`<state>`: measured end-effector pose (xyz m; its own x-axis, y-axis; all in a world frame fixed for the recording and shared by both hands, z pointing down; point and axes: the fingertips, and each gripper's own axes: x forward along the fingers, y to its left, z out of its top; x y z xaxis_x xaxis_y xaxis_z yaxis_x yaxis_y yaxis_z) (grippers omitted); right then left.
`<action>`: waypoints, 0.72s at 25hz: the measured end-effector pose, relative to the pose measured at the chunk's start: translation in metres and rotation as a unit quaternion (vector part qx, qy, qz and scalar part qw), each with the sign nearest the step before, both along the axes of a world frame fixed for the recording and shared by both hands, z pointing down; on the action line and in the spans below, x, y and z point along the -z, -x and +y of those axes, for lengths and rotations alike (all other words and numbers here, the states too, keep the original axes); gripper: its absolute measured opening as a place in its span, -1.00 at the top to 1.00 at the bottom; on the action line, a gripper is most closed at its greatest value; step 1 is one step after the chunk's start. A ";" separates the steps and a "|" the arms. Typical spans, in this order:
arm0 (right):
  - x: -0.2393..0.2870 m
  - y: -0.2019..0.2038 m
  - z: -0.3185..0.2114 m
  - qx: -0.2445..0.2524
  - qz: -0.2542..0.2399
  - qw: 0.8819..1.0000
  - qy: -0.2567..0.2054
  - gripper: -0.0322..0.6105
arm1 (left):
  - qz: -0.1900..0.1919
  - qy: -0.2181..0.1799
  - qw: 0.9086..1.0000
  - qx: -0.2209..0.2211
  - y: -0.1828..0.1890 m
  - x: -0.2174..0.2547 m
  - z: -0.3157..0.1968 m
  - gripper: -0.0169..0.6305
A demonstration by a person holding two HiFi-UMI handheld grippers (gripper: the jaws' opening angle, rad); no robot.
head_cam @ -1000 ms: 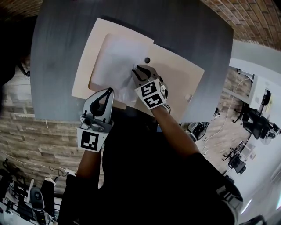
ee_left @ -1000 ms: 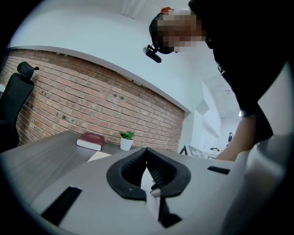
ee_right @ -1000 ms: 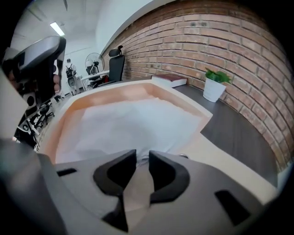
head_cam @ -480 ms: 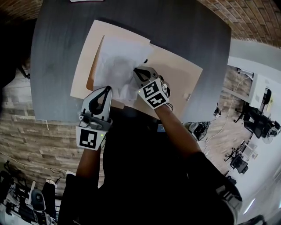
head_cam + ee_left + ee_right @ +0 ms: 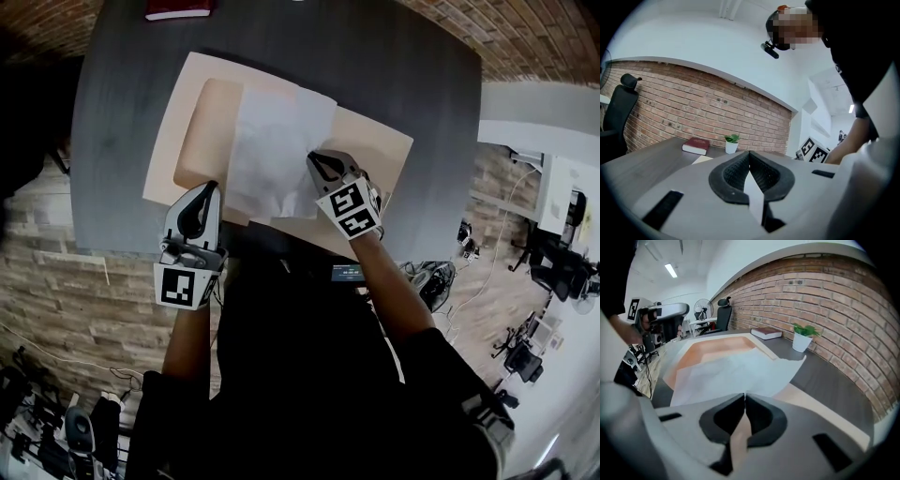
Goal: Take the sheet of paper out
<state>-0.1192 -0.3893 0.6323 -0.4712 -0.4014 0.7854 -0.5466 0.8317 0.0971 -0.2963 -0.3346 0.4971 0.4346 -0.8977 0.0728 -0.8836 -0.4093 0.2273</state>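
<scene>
Book [image 5: 178,9], plant [image 5: 802,337] beyond folder [image 5: 202,122]; right gripper [image 5: 323,161] pinches paper [image 5: 272,141].

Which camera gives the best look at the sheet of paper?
The head view: it looks down on nearly the whole sheet of paper, lying across the tan folder. The right gripper view shows it close but foreshortened; the left gripper view misses it.

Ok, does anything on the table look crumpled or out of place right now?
Yes. The sheet of paper lies askew across the tan folder, and its near edge is rumpled where the right hand-held gripper pinches it. The left hand-held gripper clamps the folder's near edge. Nothing else stands out.
</scene>
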 end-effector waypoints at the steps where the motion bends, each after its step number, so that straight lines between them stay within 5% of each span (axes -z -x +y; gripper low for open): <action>1: 0.004 -0.006 0.004 0.001 -0.010 1.000 -0.004 0.85 | -0.003 -0.003 1.000 -0.002 -0.006 0.002 0.004 0.96; 11: 0.067 -0.088 0.037 0.023 -0.077 0.994 -0.076 0.85 | -0.018 -0.010 1.000 0.018 -0.078 0.030 0.050 0.96; 18: 0.131 -0.127 0.074 0.057 -0.141 0.977 -0.152 0.85 | -0.039 -0.036 0.997 0.048 -0.120 0.059 0.098 0.96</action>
